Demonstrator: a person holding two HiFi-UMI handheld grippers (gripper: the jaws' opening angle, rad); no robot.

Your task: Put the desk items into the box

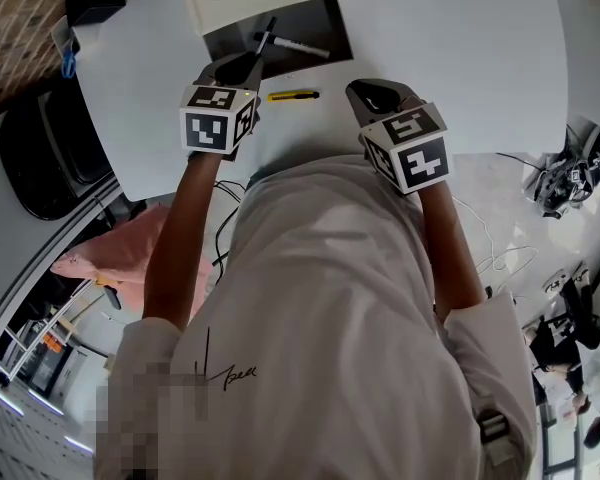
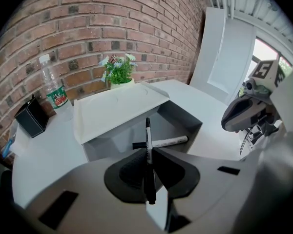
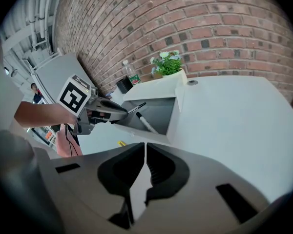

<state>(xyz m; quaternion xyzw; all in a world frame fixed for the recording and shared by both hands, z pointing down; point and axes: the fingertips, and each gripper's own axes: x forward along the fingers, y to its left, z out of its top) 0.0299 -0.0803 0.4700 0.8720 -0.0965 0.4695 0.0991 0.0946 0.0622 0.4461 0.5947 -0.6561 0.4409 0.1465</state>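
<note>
While the clenched left claw (image 2: 148,155) grips the slim black pen (image 2: 147,130) about midway along its barrel, the pen's tip pokes forward over the near wall of the open white box with grey inner walls (image 2: 181,119). I judge the pen to be light, stiff and smooth, so it could swivel or slide in so narrow a pinch. A hold across the middle of the barrel suits it, and it should take a short drop without harm. On the floor of the box lies a white marker with a black cap (image 2: 168,142), placed crosswise, and the pen may land on it, which matters little. A flat yellow utility knife (image 1: 293,95) lies on the white counter (image 1: 460,48) just in front of the box, between the two claws. It looks rigid and slippery, best taken across its narrow sides. The right claw (image 3: 144,147) is closed on nothing and hangs over the counter near the box's front right corner, apart from the left one. The raised white lid (image 2: 117,106) leans back on the far side of the box and leaves its mouth open from the near side. Behind it, along the red brick wall (image 2: 136,28), stand a clear plastic bottle with a green label (image 2: 53,89), a small black container (image 2: 31,117) and a small potted plant with pale flowers (image 2: 118,69). All three stand clear of the way in.
</note>
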